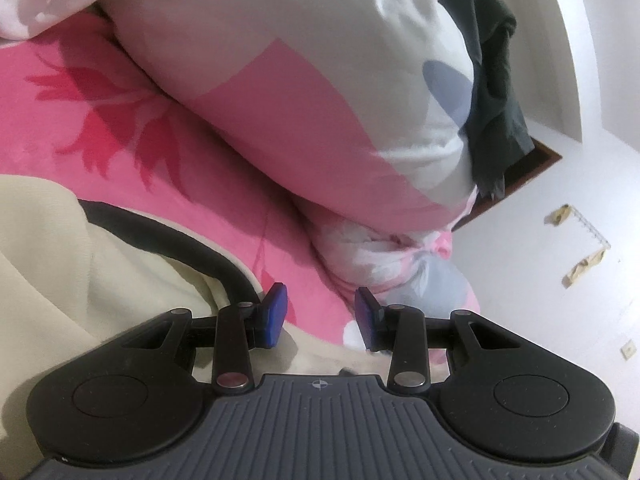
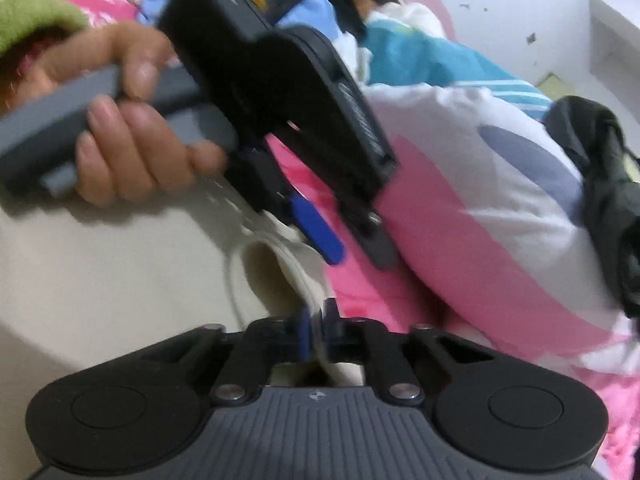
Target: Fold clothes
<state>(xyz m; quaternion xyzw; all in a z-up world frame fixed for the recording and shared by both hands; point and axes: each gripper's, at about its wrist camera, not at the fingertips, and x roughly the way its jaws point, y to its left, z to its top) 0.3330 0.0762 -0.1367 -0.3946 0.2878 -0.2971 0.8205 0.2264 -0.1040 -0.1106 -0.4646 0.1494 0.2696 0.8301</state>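
Note:
A cream garment (image 1: 80,280) with a black trim (image 1: 180,240) lies on the pink bedsheet (image 1: 120,120), to the left of my left gripper (image 1: 322,316). That gripper is open, and nothing sits between its blue pads (image 1: 276,312). In the right wrist view the cream garment (image 2: 120,280) fills the lower left. My right gripper (image 2: 316,328) is shut on a raised fold of its edge. A hand (image 2: 128,152) holds the left gripper (image 2: 352,244) just beyond, its fingers apart above the same edge.
A bulky white and pink duvet (image 1: 320,100) (image 2: 500,200) lies close ahead on the bed. A dark garment (image 1: 496,80) (image 2: 612,200) drapes over its far side. A teal striped garment (image 2: 440,64) and other clothes are piled behind. A white wall (image 1: 560,280) stands at the right.

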